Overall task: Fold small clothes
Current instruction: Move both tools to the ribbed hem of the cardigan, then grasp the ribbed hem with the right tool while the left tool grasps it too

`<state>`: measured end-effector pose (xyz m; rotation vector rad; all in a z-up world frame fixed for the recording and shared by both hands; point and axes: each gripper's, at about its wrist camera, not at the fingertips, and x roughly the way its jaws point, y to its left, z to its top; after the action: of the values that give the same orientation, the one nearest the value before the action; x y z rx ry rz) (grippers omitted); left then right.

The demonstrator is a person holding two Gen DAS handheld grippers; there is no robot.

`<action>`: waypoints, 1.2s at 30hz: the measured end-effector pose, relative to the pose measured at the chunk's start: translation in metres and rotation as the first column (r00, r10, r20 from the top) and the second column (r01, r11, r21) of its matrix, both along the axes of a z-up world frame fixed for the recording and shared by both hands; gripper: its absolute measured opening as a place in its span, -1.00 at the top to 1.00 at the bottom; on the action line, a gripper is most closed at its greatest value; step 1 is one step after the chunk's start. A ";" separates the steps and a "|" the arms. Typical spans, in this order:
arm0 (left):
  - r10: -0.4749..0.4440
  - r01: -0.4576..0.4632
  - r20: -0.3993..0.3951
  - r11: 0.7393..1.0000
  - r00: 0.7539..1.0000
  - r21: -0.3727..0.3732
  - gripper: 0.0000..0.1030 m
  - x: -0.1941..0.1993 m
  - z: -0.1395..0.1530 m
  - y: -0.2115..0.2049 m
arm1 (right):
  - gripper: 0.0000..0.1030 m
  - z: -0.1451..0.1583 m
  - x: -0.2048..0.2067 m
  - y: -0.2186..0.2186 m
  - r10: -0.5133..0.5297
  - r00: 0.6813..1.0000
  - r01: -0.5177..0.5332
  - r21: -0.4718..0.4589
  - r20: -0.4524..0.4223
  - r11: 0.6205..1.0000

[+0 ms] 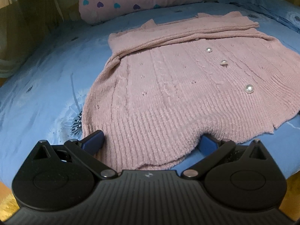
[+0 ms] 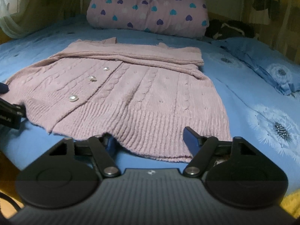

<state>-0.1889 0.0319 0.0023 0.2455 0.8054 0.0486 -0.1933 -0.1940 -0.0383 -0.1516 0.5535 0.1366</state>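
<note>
One blue dandelion-print bedsheet (image 2: 253,97) lay under everything we saw. On it the pink cable-knit cardigan (image 1: 168,97) was spread flat, sleeves folded across its chest, ribbed hem nearest us. Both tools straddled that hem with fingers spread wide: left gripper (image 1: 150,144), right gripper (image 2: 150,140). Three pearl buttons (image 1: 249,88) ran up the front.

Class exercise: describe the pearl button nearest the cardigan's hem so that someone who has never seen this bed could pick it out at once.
Start at the blue bed sheet, then find the pink knitted cardigan spread flat on it. Three pearly buttons run down its front; the one wanted is the last, just above the ribbed hem band. It looks the largest and roundest, and sits nearest the claws.
</note>
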 end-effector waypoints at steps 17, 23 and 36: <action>0.000 0.003 0.073 1.000 0.997 -0.030 0.33 0.005 0.013 -0.009 | 0.78 0.007 0.009 -0.003 -0.025 0.998 0.023 0.055 0.049 0.998; 0.039 -0.033 0.061 0.994 0.997 -0.105 0.74 0.010 0.022 0.001 | 0.79 0.021 0.008 -0.010 -0.026 0.997 0.017 0.136 0.067 0.991; 0.067 -0.047 0.146 0.989 0.987 -0.142 0.80 0.009 0.051 0.005 | 0.81 0.050 0.016 -0.010 -0.019 0.994 0.001 0.156 0.109 0.988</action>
<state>-0.1801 0.0368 0.0528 0.0867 0.6621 0.0643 -0.1768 -0.2044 0.0115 -0.0044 0.4319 0.1601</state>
